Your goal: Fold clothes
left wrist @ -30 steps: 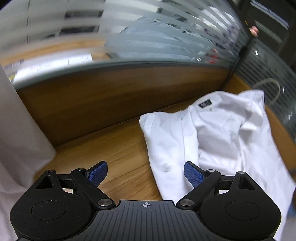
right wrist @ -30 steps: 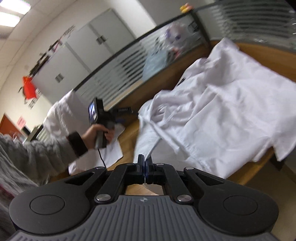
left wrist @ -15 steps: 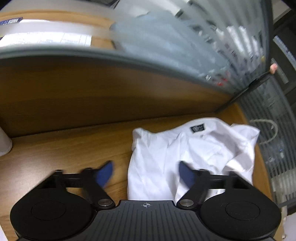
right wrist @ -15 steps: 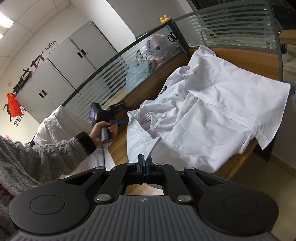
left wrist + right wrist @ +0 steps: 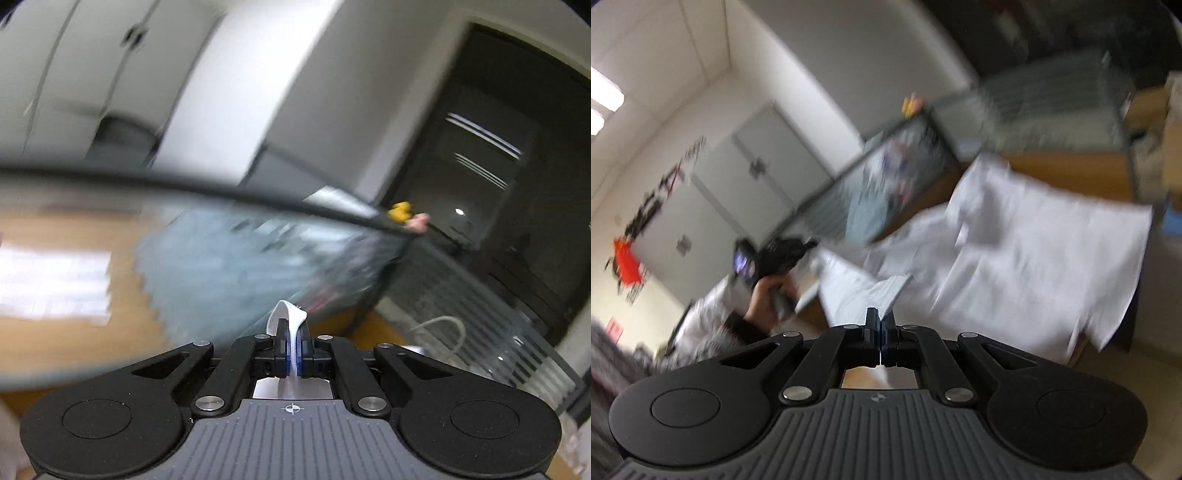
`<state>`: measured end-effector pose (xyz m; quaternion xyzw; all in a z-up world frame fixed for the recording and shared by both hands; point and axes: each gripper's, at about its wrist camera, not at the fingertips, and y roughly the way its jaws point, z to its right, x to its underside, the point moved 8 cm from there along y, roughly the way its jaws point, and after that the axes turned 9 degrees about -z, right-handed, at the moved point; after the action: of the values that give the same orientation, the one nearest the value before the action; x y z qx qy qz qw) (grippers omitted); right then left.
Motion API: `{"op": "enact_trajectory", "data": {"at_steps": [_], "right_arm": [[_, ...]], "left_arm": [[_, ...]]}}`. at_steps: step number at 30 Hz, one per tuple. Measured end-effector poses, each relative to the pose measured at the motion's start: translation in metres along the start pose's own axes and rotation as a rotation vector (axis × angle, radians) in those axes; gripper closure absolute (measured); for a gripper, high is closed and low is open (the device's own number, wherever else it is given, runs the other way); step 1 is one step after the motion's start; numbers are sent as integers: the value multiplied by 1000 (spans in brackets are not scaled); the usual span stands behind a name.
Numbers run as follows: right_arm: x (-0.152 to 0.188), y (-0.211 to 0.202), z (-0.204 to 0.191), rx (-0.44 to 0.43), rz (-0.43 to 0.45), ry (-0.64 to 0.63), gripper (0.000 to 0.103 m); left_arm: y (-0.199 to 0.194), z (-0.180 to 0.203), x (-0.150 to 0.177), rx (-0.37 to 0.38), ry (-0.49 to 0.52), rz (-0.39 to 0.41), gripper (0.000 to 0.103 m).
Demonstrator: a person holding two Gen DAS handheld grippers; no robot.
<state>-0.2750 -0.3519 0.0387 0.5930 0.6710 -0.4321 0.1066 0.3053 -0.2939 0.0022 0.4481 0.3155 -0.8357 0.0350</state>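
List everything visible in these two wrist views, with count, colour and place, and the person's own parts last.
white shirt: one, white, spread over the desk and hanging past its near edge; a bit of its cloth shows between each pair of tongs.
desk: one, wood brown, under the shirt.
glass partition: one, frosted grey, behind the desk.
cabinets: several, pale grey, against the far wall.
small figures: two, yellow and pink, on top of the partition, blurred.
red flag: one, red, on the wall at left.
left tongs: black with blue pads, shut on the cloth.
right tongs: black, shut on the cloth.
left hand: holding the left tool's handle.
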Motion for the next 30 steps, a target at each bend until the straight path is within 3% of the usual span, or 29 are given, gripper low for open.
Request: {"op": "enact_trajectory", "data": {"at_steps": [3,7,13,19,23,28,30], "right_arm": [[-37,-21,26,76,84,-7,102],[-76,-22,82,233,115,13,102],[-112,24,190,459,37,25,102],[-124,96,295,594,-75,-9,102],[-114,139,348,614,-143,12,102],[-100,172,386,624,-191,53,98],[-98,174,383,634,-191,43,89]], "left_arm": [[15,46,-18,1,94,20,98],[62,98,-26,7,195,-20,98],[144,143,-9,-18,317,-124,97],[222,156,31,-79,394,-250,96],[257,149,53,-112,423,-332,80],[243,145,47,-115,479,-360,53],[237,143,45,-116,501,-371,46]]}}
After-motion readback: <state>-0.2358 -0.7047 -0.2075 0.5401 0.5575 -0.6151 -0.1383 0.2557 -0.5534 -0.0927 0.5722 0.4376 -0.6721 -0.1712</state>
